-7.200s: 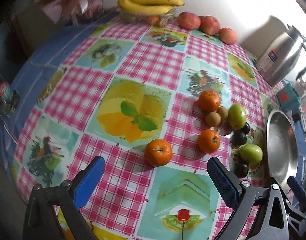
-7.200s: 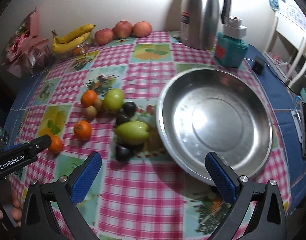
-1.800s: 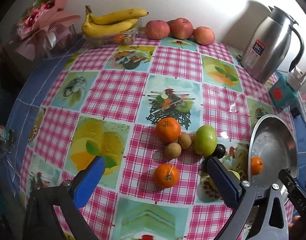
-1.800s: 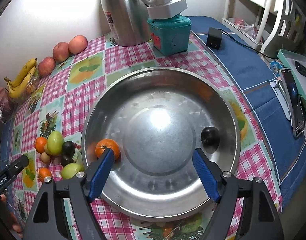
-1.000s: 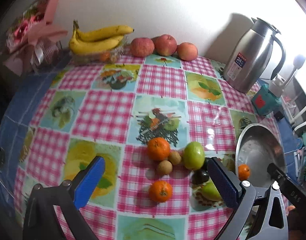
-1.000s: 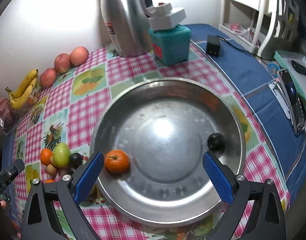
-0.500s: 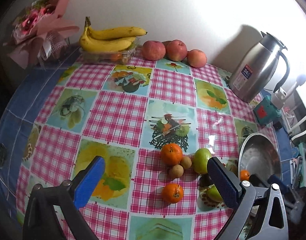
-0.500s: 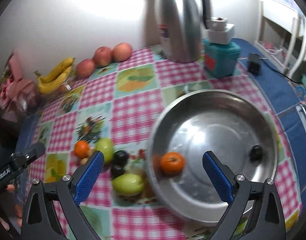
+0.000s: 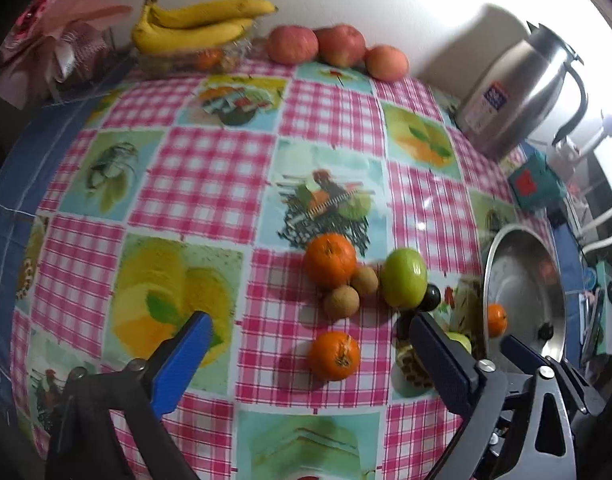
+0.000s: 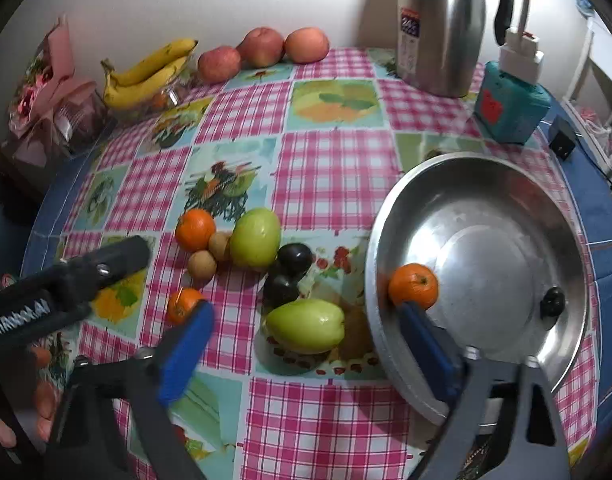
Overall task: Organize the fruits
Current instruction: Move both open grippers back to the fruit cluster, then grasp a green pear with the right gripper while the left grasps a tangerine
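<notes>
A steel bowl (image 10: 506, 208) on the checked tablecloth holds one orange (image 10: 413, 285) and one dark plum (image 10: 552, 301). Left of it lie loose fruits: a near orange (image 9: 335, 355), a far orange (image 9: 330, 260), two small brown fruits (image 9: 341, 301), a green fruit (image 9: 404, 282), two dark plums (image 10: 294, 258) and a second green fruit (image 10: 305, 331). My left gripper (image 9: 308, 354) is open and empty, above the near orange. My right gripper (image 10: 306, 344) is open and empty, above the second green fruit.
Bananas (image 9: 198, 26) on a clear box and three apples (image 9: 338, 46) line the back wall. A steel thermos (image 10: 440, 24) and a teal box (image 10: 512, 106) stand behind the bowl. A pink bouquet (image 10: 54, 92) sits at the far left.
Since 7.2 s ago one orange and one plum have gone from the table into the bowl. In the last second both grippers swung left and lower toward the loose fruits, staying open.
</notes>
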`<state>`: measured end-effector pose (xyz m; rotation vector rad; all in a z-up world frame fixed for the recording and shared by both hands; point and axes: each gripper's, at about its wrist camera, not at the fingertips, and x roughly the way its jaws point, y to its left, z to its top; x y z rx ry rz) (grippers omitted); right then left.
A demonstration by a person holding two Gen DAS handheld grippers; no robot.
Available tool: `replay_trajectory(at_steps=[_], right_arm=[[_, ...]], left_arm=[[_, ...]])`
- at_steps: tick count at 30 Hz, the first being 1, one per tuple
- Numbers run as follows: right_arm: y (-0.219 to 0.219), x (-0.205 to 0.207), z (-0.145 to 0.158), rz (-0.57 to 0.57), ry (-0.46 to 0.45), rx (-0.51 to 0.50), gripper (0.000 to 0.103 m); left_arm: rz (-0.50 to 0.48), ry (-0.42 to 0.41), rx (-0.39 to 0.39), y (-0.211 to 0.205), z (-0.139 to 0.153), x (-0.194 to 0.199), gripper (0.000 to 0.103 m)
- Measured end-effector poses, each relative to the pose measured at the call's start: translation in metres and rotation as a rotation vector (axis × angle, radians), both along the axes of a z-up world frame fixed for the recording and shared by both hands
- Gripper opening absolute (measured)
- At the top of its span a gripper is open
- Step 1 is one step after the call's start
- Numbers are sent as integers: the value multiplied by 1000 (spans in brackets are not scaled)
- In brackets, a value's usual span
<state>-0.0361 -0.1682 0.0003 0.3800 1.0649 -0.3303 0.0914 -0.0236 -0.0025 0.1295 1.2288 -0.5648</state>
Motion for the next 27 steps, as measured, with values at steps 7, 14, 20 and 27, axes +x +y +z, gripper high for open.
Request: replay_trajectory(at_steps=[7,14,20,27], right_arm=[[6,6,-12,33,51,9,66],[5,12,-32,29,114,16,66],[9,19,-38,39,131,9,65],[12,22,-39,41,141,-9,65]], left_arm=[[-39,87,53,-13,-31,-6,88],[-30,136,74,-15,-50,-8,80],[-24,143,82,-16,-56,-8,71],[-24,147,73,-19,-55,-5,50]])
